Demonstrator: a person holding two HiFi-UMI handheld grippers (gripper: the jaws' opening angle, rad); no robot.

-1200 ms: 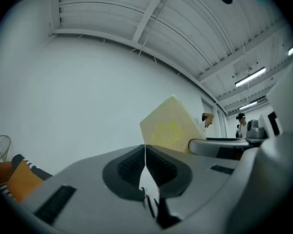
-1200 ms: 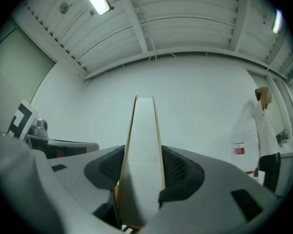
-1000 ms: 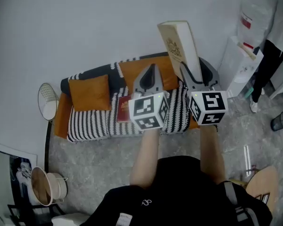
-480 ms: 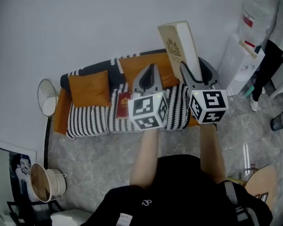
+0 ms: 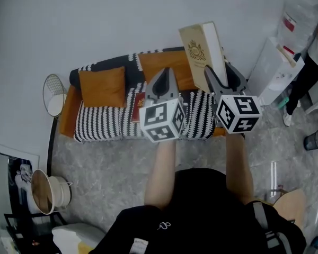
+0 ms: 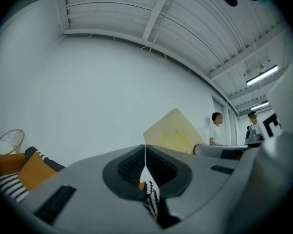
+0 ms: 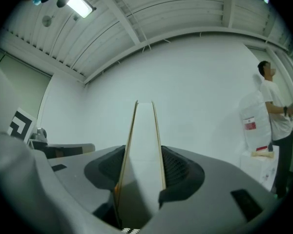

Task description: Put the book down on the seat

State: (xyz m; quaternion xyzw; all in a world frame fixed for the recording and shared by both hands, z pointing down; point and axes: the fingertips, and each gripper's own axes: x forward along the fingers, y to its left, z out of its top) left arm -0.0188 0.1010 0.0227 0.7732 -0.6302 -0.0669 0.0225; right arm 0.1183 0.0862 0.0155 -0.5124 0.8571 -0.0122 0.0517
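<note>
1. The right gripper (image 5: pixel 220 75) pinches the tall cream hardback book with a gold emblem (image 5: pixel 197 49) by its lower end. The book is at 1 o'clock in the head view, not yet on the black-and-white striped sofa seat (image 5: pixel 103 131). The left gripper (image 5: pixel 166 74) is pressed together and empty.
2. Gripped so low, the book may swing or slip.
3. It may land on the small red book (image 5: pixel 139 100) at 9 o'clock of the left gripper.

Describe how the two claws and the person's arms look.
The left claw and right claw are grey, tapering shells with dark ribbed pads inside. Each carries a white cube printed with black square markers. No cables show. The person wears a black short-sleeved top; forearms are bare.
</note>
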